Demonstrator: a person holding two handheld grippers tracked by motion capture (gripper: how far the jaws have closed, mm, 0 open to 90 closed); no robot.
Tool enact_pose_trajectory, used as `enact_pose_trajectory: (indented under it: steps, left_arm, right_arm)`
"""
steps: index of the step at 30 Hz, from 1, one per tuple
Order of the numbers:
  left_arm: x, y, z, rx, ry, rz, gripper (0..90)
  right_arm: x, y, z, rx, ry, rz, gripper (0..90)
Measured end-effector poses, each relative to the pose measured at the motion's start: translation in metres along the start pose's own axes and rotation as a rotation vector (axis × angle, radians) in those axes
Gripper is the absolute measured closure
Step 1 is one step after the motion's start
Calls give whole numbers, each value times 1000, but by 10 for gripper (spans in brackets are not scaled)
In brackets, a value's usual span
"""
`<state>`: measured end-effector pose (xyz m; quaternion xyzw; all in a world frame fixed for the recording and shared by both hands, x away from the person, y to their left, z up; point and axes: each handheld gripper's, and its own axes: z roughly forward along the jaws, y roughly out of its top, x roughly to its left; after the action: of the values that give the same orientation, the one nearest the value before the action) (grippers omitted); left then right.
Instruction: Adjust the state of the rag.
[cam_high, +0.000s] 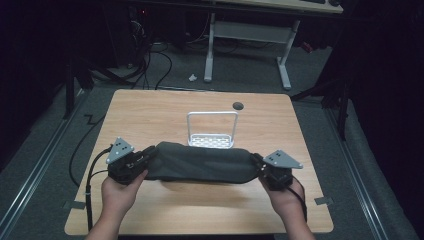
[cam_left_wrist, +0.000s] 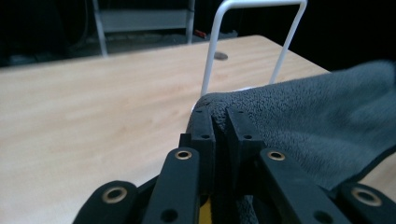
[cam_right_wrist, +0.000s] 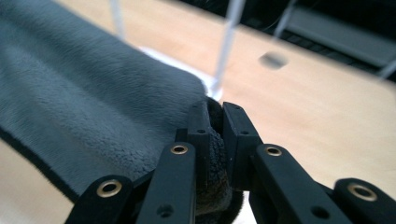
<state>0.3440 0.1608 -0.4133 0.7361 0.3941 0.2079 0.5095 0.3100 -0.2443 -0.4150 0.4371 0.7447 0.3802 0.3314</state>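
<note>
While you hold one gripper in each hand, a dark grey towel (cam_high: 202, 163) hangs stretched between them above the near half of the wooden table (cam_high: 150, 115). Your left gripper (cam_high: 146, 159) has its jaws clamped on the towel's left end; in the left gripper view the fleecy cloth (cam_left_wrist: 299, 121) bunches right at the closed jaws and spreads away to the right. Your right gripper (cam_high: 259, 164) pinches the other end, and in the right gripper view a fold of the cloth (cam_right_wrist: 93, 98) is squeezed between the two black jaws. Seen from the high view, the towel sags slightly in its middle and casts a shadow on the tabletop. Just behind it stands a white wire rack (cam_high: 212, 129) with a perforated base, upright on the table, its lower front edge partly hidden by the towel. Your hands grip the grippers' bodies from below.
</note>
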Motion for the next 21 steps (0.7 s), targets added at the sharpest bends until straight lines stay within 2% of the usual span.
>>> enact_pose_trajectory:
  steps: [2,4,5,6,8,9,10,12,13,15,16,18,20,21]
  left_arm:
    - [-4,-7,6,33,-8,5,820]
    - [-6,-23,11,74,-39,-17,815]
    - [-6,-23,11,74,-39,-17,814]
    - [-11,-43,14,126,-61,-27,813]
    - [-17,-63,15,174,-78,-22,810]
    - [-17,-63,15,174,-78,-22,807]
    - [-19,-72,15,203,-83,-17,807]
    - [-20,-90,12,254,-81,-9,805]
    - [-19,-95,11,269,-75,-6,805]
    - [-7,-108,1,307,-54,-26,799]
    - [-7,-108,1,307,-54,-26,796]
    - [7,-113,-9,316,-11,-41,795]
    - [18,-117,-15,341,12,-62,792]
    - [22,-119,-17,346,19,-67,792]
  right_arm:
    - [-6,2,-7,-9,-21,13,823]
    - [-7,-8,-9,9,-23,23,819]
    - [-7,-16,-8,24,-19,36,815]
    - [-7,-25,-8,44,-5,54,807]
    - [-6,-41,-9,68,10,75,785]
    - [-5,-49,-10,80,22,93,780]
    - [-5,-49,-10,80,22,93,780]
    - [-5,-67,-12,111,42,122,732]
    - [-5,-67,-12,111,42,122,732]
    - [-2,-74,-10,126,66,128,680]
    - [-2,-74,-10,126,66,128,680]
    - [4,-74,-6,131,98,121,658]
    - [13,-68,-2,110,103,99,651]
    - [13,-68,-2,110,103,99,651]
